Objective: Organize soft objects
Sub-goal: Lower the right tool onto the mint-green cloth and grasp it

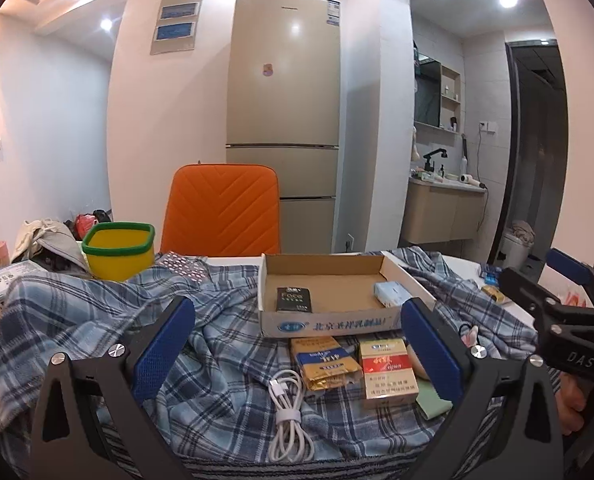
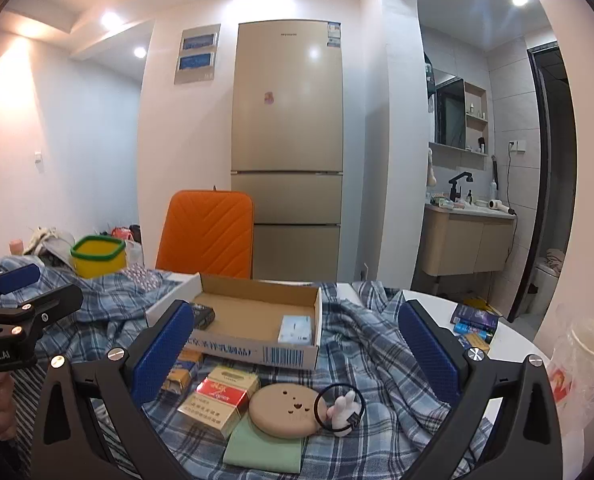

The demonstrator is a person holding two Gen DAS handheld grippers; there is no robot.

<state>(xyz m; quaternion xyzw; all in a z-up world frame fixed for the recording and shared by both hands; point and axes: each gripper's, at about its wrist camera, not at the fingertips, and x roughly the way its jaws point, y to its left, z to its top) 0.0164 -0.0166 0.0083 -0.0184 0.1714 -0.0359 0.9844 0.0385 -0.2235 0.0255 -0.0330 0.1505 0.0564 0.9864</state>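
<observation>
A rumpled blue plaid cloth (image 1: 225, 320) (image 2: 361, 332) covers the table. On it stands an open cardboard box (image 1: 339, 322) (image 2: 257, 350) holding a black pack (image 1: 293, 299) and a pale blue pack (image 2: 295, 330). In front of the box lie a gold pack (image 1: 325, 362), a red-and-white carton (image 2: 221, 400), a coiled white cable (image 1: 287, 412), a folded green cloth (image 2: 263, 446), a round beige pad (image 2: 285, 410) and a black hair tie with a white rabbit (image 2: 339, 408). My left gripper (image 1: 297, 308) is open above the cable and packs. My right gripper (image 2: 296, 308) is open above the carton and pad. Neither holds anything.
A yellow bin with a green rim (image 1: 119, 250) stands at the back left beside a pile of clothes (image 1: 45, 240). An orange chair back (image 1: 223, 210) rises behind the table. Small boxes (image 2: 475, 322) lie on bare white tabletop at right, near a bagged cup (image 2: 585, 356).
</observation>
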